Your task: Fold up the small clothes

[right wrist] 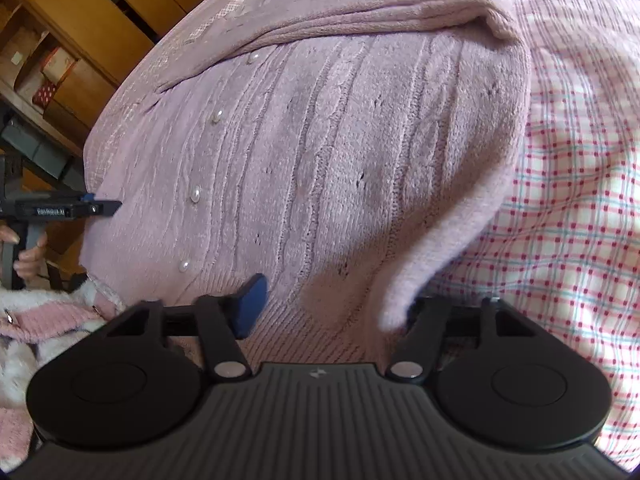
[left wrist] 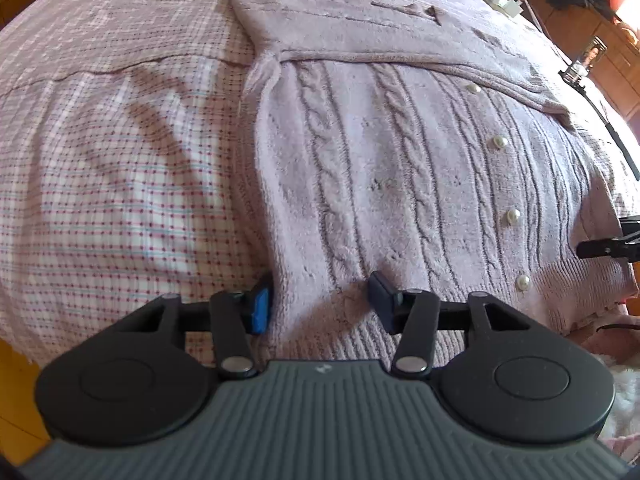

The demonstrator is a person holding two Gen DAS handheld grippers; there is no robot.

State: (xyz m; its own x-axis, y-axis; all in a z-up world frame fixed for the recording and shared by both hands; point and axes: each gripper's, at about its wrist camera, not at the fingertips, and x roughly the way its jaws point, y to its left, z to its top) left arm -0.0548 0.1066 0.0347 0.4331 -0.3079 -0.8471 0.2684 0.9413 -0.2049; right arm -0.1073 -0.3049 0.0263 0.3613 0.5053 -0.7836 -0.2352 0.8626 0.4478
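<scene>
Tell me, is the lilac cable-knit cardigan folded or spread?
Partly folded: the lilac cable-knit cardigan lies flat on the checked bedsheet, a sleeve folded across its chest, the hem not yet folded up.

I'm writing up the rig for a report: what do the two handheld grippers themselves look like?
Both match. The left gripper and right gripper have a grey ribbed body with a small pale logo, two round black lobes, and black link arms on silver pivot pins. Their fingers carry blue pads. Seen side-on, the left gripper's bar shows small white lettering. No cables show.
</scene>
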